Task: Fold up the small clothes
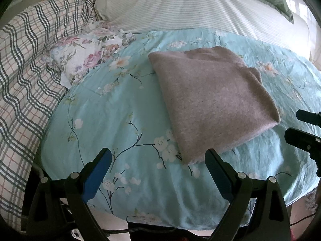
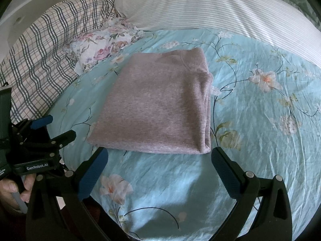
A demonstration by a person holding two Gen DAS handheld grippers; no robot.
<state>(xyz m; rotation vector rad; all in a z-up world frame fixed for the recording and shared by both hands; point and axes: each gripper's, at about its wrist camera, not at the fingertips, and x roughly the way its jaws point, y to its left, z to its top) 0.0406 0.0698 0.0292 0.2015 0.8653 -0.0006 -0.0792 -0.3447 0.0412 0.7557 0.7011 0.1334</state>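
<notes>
Folded mauve garment [image 2: 158, 102] — claws clear, agape

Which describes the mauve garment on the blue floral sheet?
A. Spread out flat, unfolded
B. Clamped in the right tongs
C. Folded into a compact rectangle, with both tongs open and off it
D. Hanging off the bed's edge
C: the mauve garment lies folded in layers on the sheet, with the right tongs and left tongs open and empty.

Left hand-held gripper [image 1: 158, 172] jaws spread wide, empty; right hand-held gripper [image 2: 159, 169] likewise; a hand [image 2: 14, 190] grips the left handle.
</notes>
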